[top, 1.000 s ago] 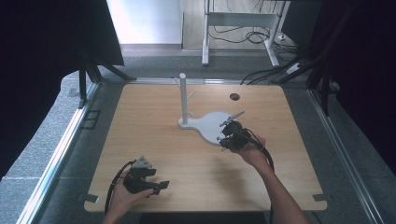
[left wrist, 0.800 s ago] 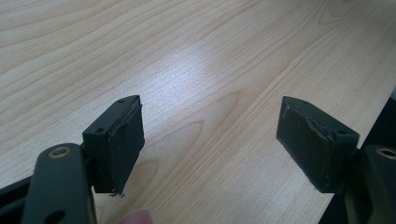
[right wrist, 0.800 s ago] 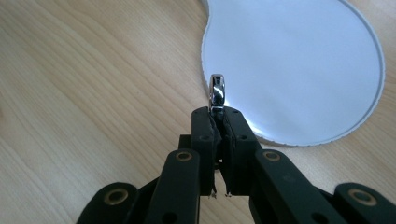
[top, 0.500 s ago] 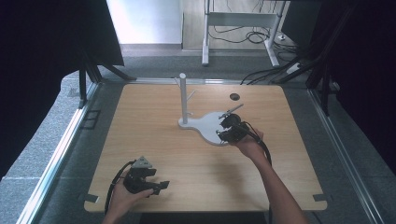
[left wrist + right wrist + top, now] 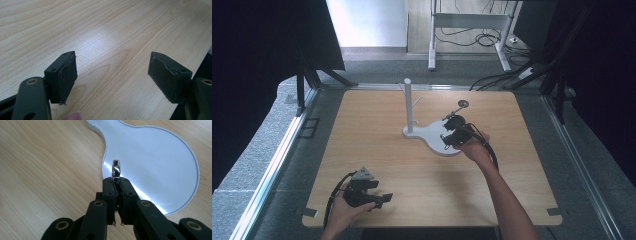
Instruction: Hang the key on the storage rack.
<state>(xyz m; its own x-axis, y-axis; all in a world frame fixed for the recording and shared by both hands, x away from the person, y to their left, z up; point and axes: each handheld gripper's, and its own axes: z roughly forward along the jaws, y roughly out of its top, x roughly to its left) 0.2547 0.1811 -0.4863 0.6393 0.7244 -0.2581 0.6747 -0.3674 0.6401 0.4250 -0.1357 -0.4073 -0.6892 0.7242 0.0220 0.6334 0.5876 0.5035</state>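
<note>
Ring gripped, not yet hung on the stand.
Right gripper [image 5: 116, 185] jaws pinch a ring [image 5: 116, 168] above the white base [image 5: 160, 162]; post [image 5: 408, 102] bare; left gripper [image 5: 374, 197] jaws spread, near left.

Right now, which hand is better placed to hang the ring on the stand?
Right. The right gripper is shut on the ring over the stand's white base; the left gripper sits open at the table's near edge.

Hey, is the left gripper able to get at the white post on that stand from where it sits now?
Probably yes: the left gripper is open and holds nothing, and only bare table lies between it and the white post. It would need a long reach.
</note>
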